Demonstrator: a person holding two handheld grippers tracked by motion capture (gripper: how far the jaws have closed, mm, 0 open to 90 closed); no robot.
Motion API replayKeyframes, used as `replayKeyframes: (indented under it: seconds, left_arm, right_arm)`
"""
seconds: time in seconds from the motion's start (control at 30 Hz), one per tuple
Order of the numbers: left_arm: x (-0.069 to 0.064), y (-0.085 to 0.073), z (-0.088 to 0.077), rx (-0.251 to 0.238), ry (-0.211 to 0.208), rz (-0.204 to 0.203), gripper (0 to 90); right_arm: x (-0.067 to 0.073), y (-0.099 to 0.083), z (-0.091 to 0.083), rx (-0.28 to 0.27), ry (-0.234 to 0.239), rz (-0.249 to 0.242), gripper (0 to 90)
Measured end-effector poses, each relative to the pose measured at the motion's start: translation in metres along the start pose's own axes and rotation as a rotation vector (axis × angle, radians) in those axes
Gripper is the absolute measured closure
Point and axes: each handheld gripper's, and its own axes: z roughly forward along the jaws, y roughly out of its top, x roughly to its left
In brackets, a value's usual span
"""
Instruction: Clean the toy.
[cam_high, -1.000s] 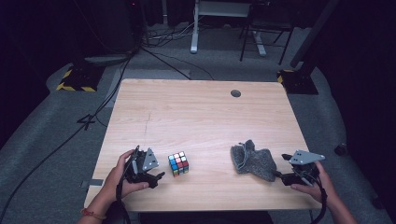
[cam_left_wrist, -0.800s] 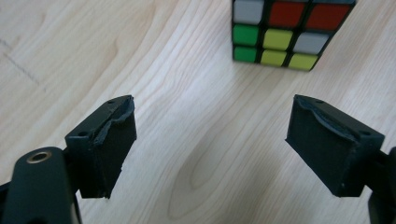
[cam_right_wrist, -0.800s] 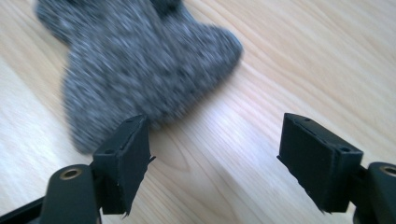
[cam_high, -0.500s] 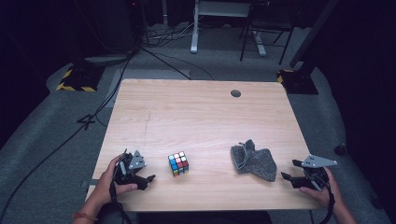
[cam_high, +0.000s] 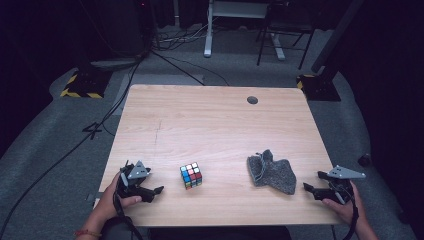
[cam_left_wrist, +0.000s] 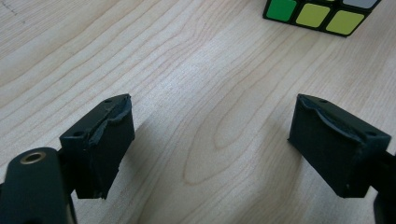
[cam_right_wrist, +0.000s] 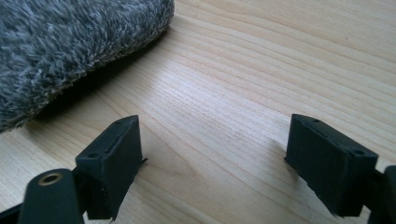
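the puzzle cube (cam_high: 191, 175) sits near the front edge of the wooden table (cam_high: 210, 125), and it serves as the marker for everything else here. just to the cube's left the left gripper (cam_high: 156, 192) lies low over the wood in the person's left hand (cam_high: 112, 200), its tips turned toward the cube — a sensible line for closing in from the side. in the left gripper view its jaws stand apart with bare table between them, and they have just been opening a little further; the cube's green and yellow tiles (cam_left_wrist: 322, 14) lie ahead of them, apart from both. well to the cube's right lies a grey fuzzy cloth (cam_high: 272, 172), crumpled flat, and beyond it the right gripper (cam_high: 307, 190) rests at the table's right front corner. its jaws have also just been opening and are spread wide on nothing — the cloth's edge (cam_right_wrist: 70, 51) is close ahead, untouched. both tools look readied for a grasp, each facing its nearest thing.
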Motion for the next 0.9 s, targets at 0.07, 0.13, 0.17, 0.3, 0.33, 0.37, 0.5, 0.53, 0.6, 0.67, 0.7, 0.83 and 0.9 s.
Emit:
replayKeyframes:
  seconds: [0.07,0.13,0.17,0.3,0.33,0.37,0.5,0.53,0.6,0.67,0.7,0.83,0.9]
  left_arm:
    - [-0.0002,0.0002,0.0002,-0.001,0.005,-0.004,14.4]
    - [-0.0009,0.0005,0.0005,-0.001,0.012,-0.012,14.4]
    - [-0.0009,0.0005,0.0004,0.000,0.015,-0.011,14.4]
    - [-0.0015,0.0003,0.0006,-0.002,0.012,-0.019,14.4]
    - [-0.0014,0.0003,0.0006,-0.002,0.013,-0.018,14.4]
    - [-0.0015,0.0001,0.0004,-0.002,0.015,-0.019,14.4]
    - [-0.0013,-0.0003,-0.0001,0.001,0.013,-0.016,14.5]
    - [-0.0013,-0.0003,-0.0002,0.001,0.014,-0.015,14.4]
    - [-0.0012,-0.0004,-0.0002,0.000,0.015,-0.014,14.4]
    - [-0.0012,-0.0005,-0.0004,0.000,0.015,-0.014,14.4]
    - [-0.0011,-0.0005,-0.0004,0.000,0.014,-0.013,14.4]
    - [-0.0010,-0.0005,-0.0004,0.000,0.013,-0.013,14.4]
    - [-0.0010,-0.0005,-0.0004,0.000,0.013,-0.013,14.4]
  right_arm:
    - [0.0000,0.0000,0.0000,0.000,0.000,0.000,18.3]
    - [-0.0001,0.0000,0.0001,0.000,0.000,0.001,18.3]
    - [-0.0002,0.0000,0.0001,0.000,0.000,0.001,18.3]
    - [-0.0004,0.0001,0.0001,0.000,0.003,0.000,18.4]
    - [-0.0005,0.0001,0.0002,0.000,0.003,-0.001,18.4]
    - [-0.0005,0.0001,0.0002,0.000,0.004,-0.001,18.4]
    - [-0.0005,0.0001,0.0002,0.000,0.004,-0.001,18.4]
    - [-0.0004,0.0001,0.0002,0.000,0.004,-0.001,18.4]
    - [-0.0004,0.0001,0.0002,0.000,0.004,-0.001,18.4]
    - [-0.0005,0.0001,0.0002,0.000,0.004,-0.001,18.4]
    - [-0.0005,0.0001,0.0002,0.000,0.004,-0.001,18.4]
    - [-0.0005,0.0001,0.0002,0.000,0.004,-0.001,18.4]
    - [-0.0006,0.0001,0.0002,0.000,0.004,-0.002,18.4]
